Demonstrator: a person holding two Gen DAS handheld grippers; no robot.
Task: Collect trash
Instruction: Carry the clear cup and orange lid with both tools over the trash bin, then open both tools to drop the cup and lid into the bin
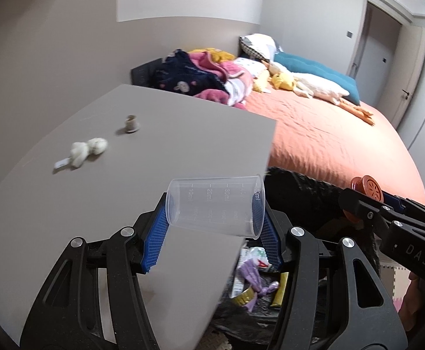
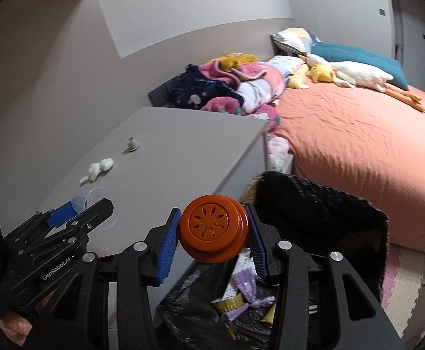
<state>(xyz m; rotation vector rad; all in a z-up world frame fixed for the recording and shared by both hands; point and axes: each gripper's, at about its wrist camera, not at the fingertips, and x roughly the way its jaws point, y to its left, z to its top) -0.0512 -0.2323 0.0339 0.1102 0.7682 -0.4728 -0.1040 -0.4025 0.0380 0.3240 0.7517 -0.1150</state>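
I am holding two things at once, one in each tool. My left tool (image 1: 214, 229) is clamping one clear measuring cup (image 1: 215, 205) between its two blue pads; the cup is lying on its side with its printed scale facing me, hanging over the near corner of the grey table (image 1: 125, 204). My right tool (image 2: 212, 240) is gripping one round orange cap (image 2: 214, 232) with a flower-shaped cutout, pinched at its sides by both pads and hovering just above the open trash bin (image 2: 329, 204).

The bin is lined with one black bag and is standing just beside the table, between it and the bed (image 2: 358, 151). Inside I am seeing a purple knotted wrapper (image 2: 249, 287), a gold-rimmed foil lid (image 2: 231, 303), a white printed packet and a yellowish tube; more may be lying under these, but I cannot tell.

Two items are sitting on the table, well apart from my tools: one white crumpled tissue wad (image 1: 88, 149) with a small paper tag beside it, and one small grey spool-shaped piece (image 1: 131, 124) standing upright farther back.

On the bed I am counting one pile of pink and navy blankets (image 1: 206, 75), one teal pillow, one patterned pillow and one yellow-and-white duck plush.
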